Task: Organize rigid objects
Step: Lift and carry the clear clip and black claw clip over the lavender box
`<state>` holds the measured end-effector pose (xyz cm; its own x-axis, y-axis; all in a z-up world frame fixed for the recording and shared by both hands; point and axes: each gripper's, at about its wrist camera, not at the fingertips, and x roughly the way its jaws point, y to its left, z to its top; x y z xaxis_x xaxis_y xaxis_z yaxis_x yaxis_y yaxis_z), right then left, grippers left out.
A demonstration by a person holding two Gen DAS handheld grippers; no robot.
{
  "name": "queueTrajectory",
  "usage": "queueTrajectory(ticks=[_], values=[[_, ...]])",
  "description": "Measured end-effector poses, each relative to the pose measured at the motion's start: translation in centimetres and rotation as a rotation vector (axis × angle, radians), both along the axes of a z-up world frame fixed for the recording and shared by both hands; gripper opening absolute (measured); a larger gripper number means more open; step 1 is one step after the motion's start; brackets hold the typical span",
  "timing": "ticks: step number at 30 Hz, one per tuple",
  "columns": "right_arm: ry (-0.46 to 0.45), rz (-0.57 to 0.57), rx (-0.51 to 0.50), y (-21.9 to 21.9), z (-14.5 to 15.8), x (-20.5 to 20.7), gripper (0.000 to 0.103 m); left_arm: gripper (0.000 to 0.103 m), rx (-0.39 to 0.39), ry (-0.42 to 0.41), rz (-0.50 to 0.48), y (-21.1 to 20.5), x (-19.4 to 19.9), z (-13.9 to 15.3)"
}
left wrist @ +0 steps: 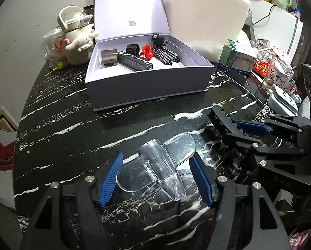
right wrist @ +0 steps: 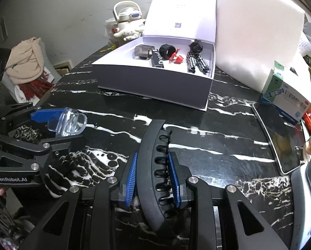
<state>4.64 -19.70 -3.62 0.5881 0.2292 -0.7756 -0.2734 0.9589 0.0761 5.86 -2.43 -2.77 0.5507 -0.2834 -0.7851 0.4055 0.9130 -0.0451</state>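
Note:
A clear plastic hair clip (left wrist: 155,166) sits between the blue pads of my left gripper (left wrist: 156,156), which is shut on it just above the black marble table (left wrist: 72,114). From the right wrist view, the same clip (right wrist: 69,123) shows in the left gripper (right wrist: 57,129) at the far left. My right gripper (right wrist: 153,155) is shut on a long black claw clip (right wrist: 153,166) that points forward. Ahead stands an open white box (right wrist: 155,83) holding a grey case, a black bar, a black ring, a red clip and a checkered bow.
A dark phone (right wrist: 280,137) lies flat at the right, with a medicine box (right wrist: 286,95) behind it. A white foam block (right wrist: 259,31) stands right of the open box. A cream cartoon-dog kettle (left wrist: 78,39) sits at the back left. The table's rounded edge curves along the left.

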Motion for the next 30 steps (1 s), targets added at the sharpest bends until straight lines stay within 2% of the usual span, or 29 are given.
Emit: queueTrajectory(ticks=[13,24,30], values=[[-0.017,0.048,0.045,0.0,1.8,0.4,0.029,0.066,-0.043,-0.001,0.037,1.2,1.0,2.6],[-0.009,0.060,0.087,-0.2,3.2,2.0,0.029,0.066,-0.048,-0.016,0.022,1.0,3.1,4.0],[-0.035,0.060,0.087,-0.5,4.2,3.3,0.029,0.066,-0.051,-0.032,0.014,0.6,4.6,4.9]])
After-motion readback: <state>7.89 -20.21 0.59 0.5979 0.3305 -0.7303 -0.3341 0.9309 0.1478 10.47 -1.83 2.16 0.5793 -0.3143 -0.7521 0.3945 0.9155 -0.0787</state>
